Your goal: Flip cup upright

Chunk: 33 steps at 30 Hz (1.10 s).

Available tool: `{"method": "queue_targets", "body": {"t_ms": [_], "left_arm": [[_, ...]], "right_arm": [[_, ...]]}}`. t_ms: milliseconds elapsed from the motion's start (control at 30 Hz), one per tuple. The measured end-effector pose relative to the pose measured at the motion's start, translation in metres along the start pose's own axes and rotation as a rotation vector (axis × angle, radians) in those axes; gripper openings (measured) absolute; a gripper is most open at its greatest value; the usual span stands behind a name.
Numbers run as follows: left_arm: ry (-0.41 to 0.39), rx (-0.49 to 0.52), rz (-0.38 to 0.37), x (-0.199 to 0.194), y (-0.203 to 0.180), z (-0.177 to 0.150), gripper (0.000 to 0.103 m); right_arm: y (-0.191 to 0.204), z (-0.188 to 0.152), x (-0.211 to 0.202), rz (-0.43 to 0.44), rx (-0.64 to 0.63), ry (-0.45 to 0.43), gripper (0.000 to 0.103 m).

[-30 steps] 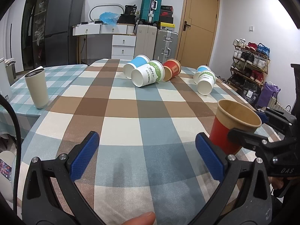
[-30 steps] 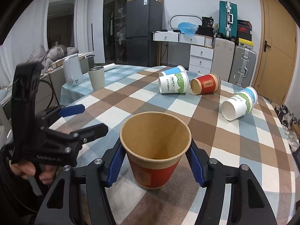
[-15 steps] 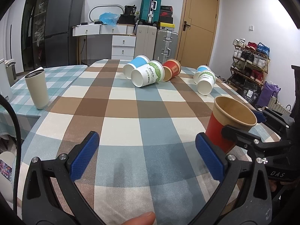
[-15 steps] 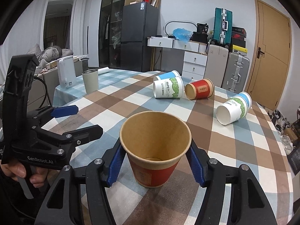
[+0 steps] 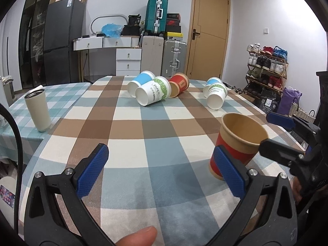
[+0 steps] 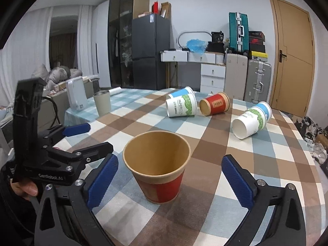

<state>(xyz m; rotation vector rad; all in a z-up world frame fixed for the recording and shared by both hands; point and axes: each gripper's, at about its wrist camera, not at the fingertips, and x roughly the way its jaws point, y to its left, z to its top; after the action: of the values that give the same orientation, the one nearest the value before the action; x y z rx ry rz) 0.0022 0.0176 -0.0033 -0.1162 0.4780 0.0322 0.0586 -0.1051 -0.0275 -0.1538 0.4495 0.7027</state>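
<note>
Both jaws stand wide — my right gripper [image 6: 170, 176] brackets the red cup [image 6: 158, 168] without touching it; my left gripper [image 5: 162, 173] holds nothing. That cup stands upright on the checked table [image 5: 127, 121], mouth up. Beyond it five cups lie on their sides; a tumbler [image 5: 38, 109] stands far left — nothing between.

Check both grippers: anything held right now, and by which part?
Nothing held. Right gripper is open, fingers clear of the upright red cup standing on the table. Left gripper is open and empty.
</note>
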Motion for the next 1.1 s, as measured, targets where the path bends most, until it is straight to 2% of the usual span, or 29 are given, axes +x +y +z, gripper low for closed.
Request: {"method": "queue_targets", "body": {"t_ms": [167, 267, 533, 833, 1100], "left_arm": [[-0.023, 0.023, -0.017, -0.004, -0.008, 0.003, 0.102], [-0.026, 0.015, -0.033, -0.005, -0.010, 0.005, 0.102], [-0.036, 0.020, -0.076, -0.004, -0.016, 0.010, 0.102], [-0.038, 0.052, -0.075, 0.000, -0.026, 0.007, 0.102], [-0.048, 0.038, -0.074, 0.000, -0.022, 0.004, 0.102]], "right_arm": [[-0.016, -0.006, -0.021, 0.006, 0.008, -0.076, 0.103], [-0.028, -0.012, -0.027, 0.018, 0.039, -0.092, 0.103], [-0.046, -0.019, -0.034, 0.043, 0.090, -0.107, 0.103], [-0.041, -0.020, -0.036, 0.070, 0.075, -0.115, 0.103], [-0.039, -0.021, -0.037, 0.079, 0.078, -0.116, 0.103]]}}
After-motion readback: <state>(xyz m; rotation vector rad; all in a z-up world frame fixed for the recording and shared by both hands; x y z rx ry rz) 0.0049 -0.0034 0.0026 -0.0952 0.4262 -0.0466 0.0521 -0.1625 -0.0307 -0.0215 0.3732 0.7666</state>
